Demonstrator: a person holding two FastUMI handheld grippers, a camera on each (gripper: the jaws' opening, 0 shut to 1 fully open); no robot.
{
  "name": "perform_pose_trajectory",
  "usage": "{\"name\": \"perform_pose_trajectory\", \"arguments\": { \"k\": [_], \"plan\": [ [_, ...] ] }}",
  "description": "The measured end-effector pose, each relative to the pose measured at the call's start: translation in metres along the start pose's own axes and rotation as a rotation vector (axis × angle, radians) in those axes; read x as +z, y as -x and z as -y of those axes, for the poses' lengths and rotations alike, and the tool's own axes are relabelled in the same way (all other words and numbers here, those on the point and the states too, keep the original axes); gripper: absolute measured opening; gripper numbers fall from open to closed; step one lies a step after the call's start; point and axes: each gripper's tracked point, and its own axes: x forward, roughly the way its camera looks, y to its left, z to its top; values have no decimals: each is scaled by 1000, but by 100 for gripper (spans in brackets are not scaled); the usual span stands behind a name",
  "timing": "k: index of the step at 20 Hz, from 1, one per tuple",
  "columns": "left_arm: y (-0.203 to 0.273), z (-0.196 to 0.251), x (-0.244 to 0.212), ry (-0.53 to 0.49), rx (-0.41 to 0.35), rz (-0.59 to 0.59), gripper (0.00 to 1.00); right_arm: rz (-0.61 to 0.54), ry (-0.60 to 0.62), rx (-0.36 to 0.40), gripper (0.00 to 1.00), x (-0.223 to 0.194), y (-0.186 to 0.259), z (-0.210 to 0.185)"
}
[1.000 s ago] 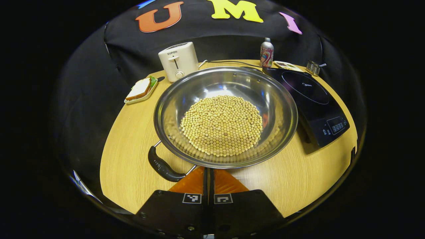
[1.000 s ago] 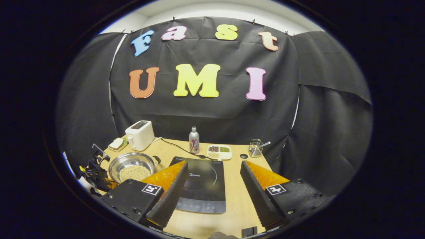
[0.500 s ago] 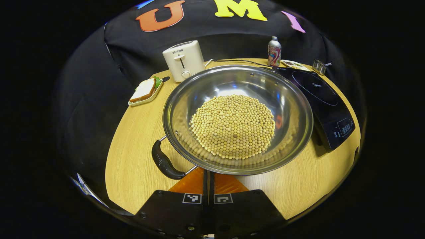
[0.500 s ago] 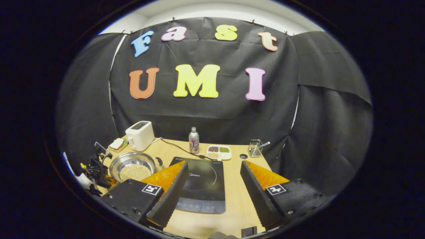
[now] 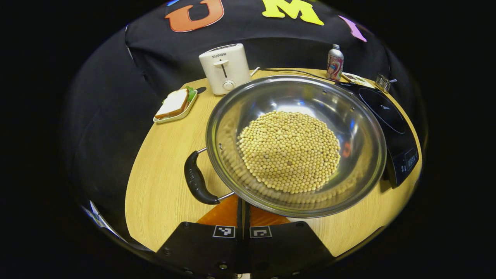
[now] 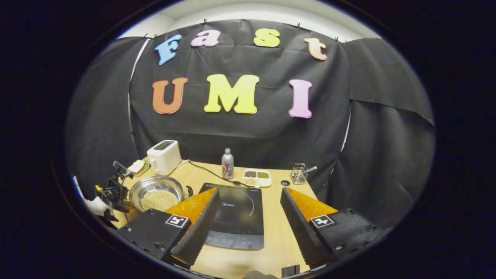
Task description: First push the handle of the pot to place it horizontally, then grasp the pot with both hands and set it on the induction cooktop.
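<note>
A steel pot (image 5: 294, 91) full of soybeans (image 5: 290, 151) sits on the wooden table. Its black near handle (image 5: 195, 180) points to the lower left. My left gripper (image 5: 244, 205) is shut with nothing between its fingers. Its tips sit under the pot's rim, beside the handle's wire bracket. The black induction cooktop (image 5: 389, 116) lies just right of the pot. In the right gripper view the pot (image 6: 147, 185) is at the left, with its far handle (image 6: 188, 191) facing the cooktop (image 6: 236, 217). My right gripper (image 6: 250, 191) hangs open over the cooktop's front.
A white toaster (image 5: 224, 68) and a sandwich on a small plate (image 5: 174, 104) stand behind the pot. A bottle (image 5: 335, 62), a compartment dish (image 6: 256, 177) and a wire holder (image 6: 299, 173) line the back. The toaster's cable runs along the back edge.
The pot has turned under the left gripper's push: the near handle swung away to the left and the far handle swung toward the cooktop. The right gripper has stayed put.
</note>
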Motion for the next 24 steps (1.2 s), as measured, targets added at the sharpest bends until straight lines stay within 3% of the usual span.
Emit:
{"name": "perform_pose_trajectory", "arguments": {
  "k": [1,11,12,13,22,23,24],
  "plan": [
    [-2,-3,2,10,5,-1,0,2,3,-1,97,0,0,0],
    [-22,-34,20,58,44,1,0,-15,25,-18,99,1,-5,0],
    [-23,-37,22,59,47,0,10,-17,26,-17,99,0,-5,-1],
    [-26,-39,24,63,50,1,0,-17,26,-17,97,1,-5,-2],
    [-41,-57,36,60,74,3,0,-27,36,-26,97,0,-2,-6],
    [-43,-58,38,56,77,5,10,-25,37,-28,99,1,-2,-6],
    [-43,-60,40,55,81,8,0,-26,40,-30,97,1,-3,-6]
  ]
}}
